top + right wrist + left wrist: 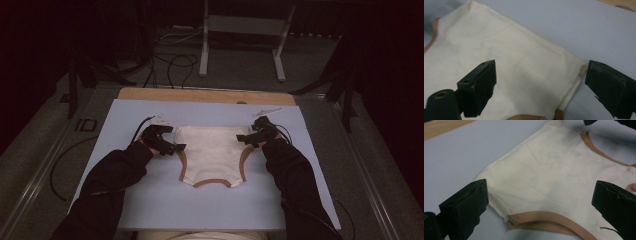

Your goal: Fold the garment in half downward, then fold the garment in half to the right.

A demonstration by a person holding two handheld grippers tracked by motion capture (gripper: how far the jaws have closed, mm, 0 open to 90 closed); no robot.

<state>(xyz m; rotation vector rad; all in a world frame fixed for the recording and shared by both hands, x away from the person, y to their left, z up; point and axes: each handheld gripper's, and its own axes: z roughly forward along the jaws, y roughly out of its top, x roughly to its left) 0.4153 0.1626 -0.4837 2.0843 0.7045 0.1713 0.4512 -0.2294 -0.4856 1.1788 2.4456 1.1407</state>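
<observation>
A cream garment (pixel 212 150) with brown trim (pixel 212 183) lies flat on the pale blue mat (pixel 150 200). My left gripper (pixel 172 146) hovers at its left edge, jaws open, with cloth (pixel 544 177) below them and nothing pinched. My right gripper (pixel 248 138) stands at the garment's right edge, also open, over the cream corner (pixel 524 65). In the left gripper view the brown trim (pixel 544 217) curves along the near hem. Both black-sleeved forearms come in from the bottom of the high view.
The mat rests on a wooden board (pixel 205 95) whose far edge shows. Behind the table stand a white metal frame (pixel 242 35) and loose black cables (pixel 170 60) on the floor. A cable (pixel 60 165) trails off the left side.
</observation>
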